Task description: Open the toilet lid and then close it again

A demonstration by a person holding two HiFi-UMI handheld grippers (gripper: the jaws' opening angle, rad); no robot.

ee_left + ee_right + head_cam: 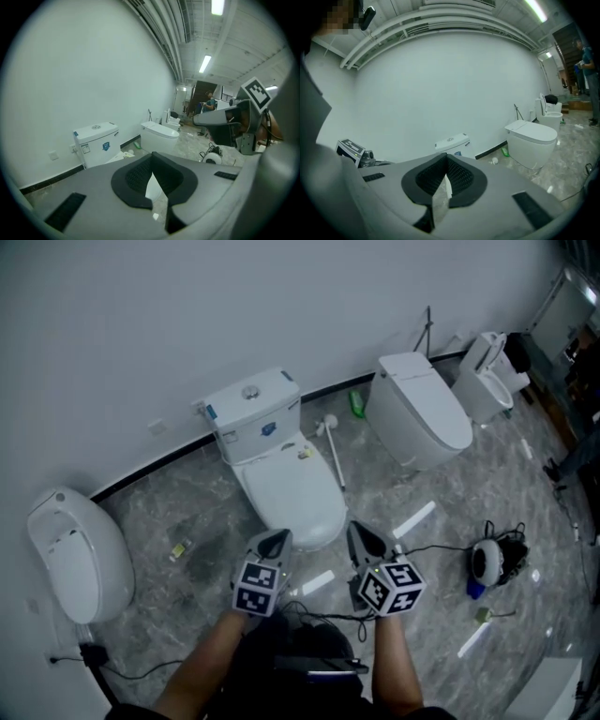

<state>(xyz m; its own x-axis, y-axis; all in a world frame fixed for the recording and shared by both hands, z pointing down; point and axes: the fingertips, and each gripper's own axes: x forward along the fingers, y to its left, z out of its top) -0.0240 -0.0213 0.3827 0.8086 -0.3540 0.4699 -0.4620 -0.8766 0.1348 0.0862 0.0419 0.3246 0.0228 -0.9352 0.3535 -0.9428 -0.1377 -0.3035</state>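
Head view alone shows the white oval toilet lid (289, 486) lying closed on the central white ceramic toilet, below its boxy white cistern (251, 413). Both gripper views show only that cistern, the lid being hidden behind the jaws. The lid lies just ahead of the grey left gripper (273, 545) and grey right gripper (367, 542), whose tips sit either side of the bowl's front edge. Both pairs of jaws are clenched on nothing. Count: four white toilets along the wall, two grippers, one green bottle (357, 404)
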